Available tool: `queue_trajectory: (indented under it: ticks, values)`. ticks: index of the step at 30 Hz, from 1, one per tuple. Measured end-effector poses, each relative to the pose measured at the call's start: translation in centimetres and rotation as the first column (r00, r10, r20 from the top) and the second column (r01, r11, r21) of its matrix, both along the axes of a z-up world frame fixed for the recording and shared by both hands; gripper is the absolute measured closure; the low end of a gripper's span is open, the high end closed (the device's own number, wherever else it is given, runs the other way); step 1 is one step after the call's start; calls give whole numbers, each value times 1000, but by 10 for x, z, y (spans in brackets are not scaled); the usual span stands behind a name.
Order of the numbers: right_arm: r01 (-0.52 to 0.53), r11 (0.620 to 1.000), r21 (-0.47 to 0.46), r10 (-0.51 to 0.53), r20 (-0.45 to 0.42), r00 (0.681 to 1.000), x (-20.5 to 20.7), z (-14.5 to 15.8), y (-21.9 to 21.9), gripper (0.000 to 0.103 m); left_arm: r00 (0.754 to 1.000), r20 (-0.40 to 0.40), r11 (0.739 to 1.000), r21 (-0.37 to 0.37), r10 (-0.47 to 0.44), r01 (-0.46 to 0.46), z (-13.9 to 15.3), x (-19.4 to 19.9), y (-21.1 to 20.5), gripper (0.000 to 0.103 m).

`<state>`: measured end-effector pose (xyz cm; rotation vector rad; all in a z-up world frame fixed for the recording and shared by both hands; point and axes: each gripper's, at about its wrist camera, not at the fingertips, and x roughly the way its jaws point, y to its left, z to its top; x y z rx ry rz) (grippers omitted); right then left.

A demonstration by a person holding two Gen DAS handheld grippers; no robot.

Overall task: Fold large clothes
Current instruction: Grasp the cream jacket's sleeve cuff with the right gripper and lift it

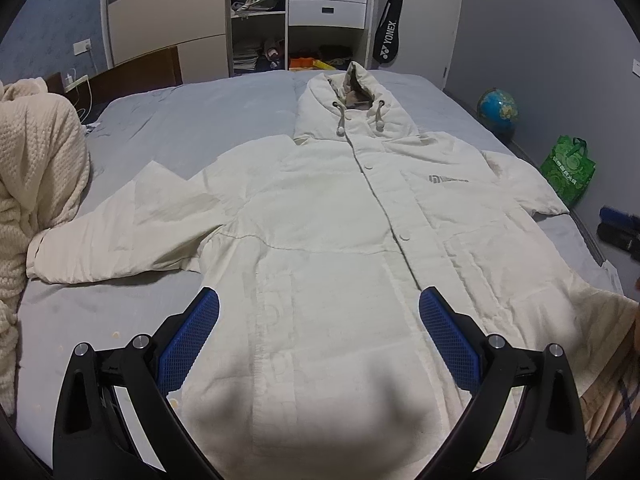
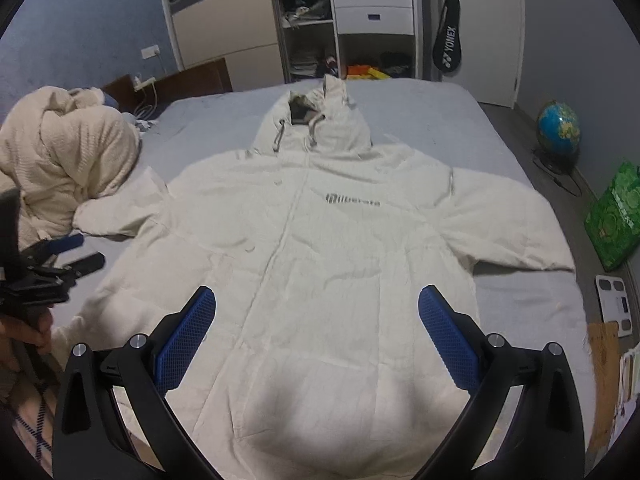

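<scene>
Hooded jacket (image 1: 332,232) lies flat, face up, sleeves spread on the grey bed (image 1: 200,120). No fold made yet; all folding remains. Your left gripper (image 1: 319,334) and right gripper (image 2: 317,334) hover above the hem, jaws wide apart, holding nothing.

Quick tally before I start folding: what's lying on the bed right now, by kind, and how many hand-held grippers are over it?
White hooded jackets: 1, spread flat, front up
Cream knit blankets: 1, bunched at the bed's left edge
Hand-held grippers: 2, left hand-held gripper and right hand-held gripper, both open above the hem
Total: 4
</scene>
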<state>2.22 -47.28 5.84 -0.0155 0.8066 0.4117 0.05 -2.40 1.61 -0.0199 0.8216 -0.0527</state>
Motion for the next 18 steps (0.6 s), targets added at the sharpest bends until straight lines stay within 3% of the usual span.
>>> queue_trajectory:
  ticks: [5,8,13,18]
  values:
    - [46,997,69,-47,1,999,21,26,-44,6,999,5,999,24,-40,40,7,2,-17,6]
    - [113,989,94,-112,-13,994,41,24,-84,6,997,10,997,24,-76,76,13,5,-27,6]
    - [252,958,140,-236,-120,964,86,-16,-157,6,992,13,991,27,-129,128,20,14,-45,6]
    - [386,885,260,-326,-245,913,121,-60,-229,6,985,3,985,15,-173,173,27,32,-62,6]
